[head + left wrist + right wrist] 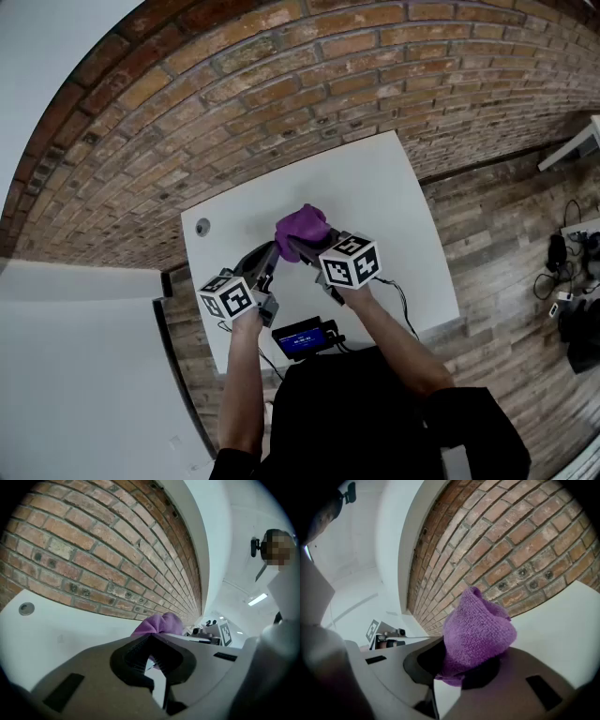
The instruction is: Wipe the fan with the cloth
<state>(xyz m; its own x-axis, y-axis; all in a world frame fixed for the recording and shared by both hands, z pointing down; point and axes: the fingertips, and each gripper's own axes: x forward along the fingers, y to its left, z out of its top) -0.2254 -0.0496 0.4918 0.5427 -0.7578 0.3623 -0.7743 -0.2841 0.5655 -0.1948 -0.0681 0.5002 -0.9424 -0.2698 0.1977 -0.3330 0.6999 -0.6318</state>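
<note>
Closest to me: a small blue-lit screen [305, 337] at the near edge of the white bench [394, 206], brick wall [281, 84] behind. Far left, a small round disc [203, 226] on the bench, well apart from everything else. Left gripper [270, 255]: jaws together, nothing between them, tips just beside the cloth. Purple cloth [302, 228] is bunched into a wad and pinched in my right gripper [294, 247]. Jaws are clamped on its lower folds, and most of the wad sticks out past the tips. No fan in any view, so I can't place it; I judge wiping is not under way.

Risks: the hold is on a bunch, not a flat edge, so wiping pressure could pull the cloth loose or drag it unevenly. Both grippers sit close, so a careless swing could knock them together. A black cable [401, 302] trails near the right side and could snag.
</note>
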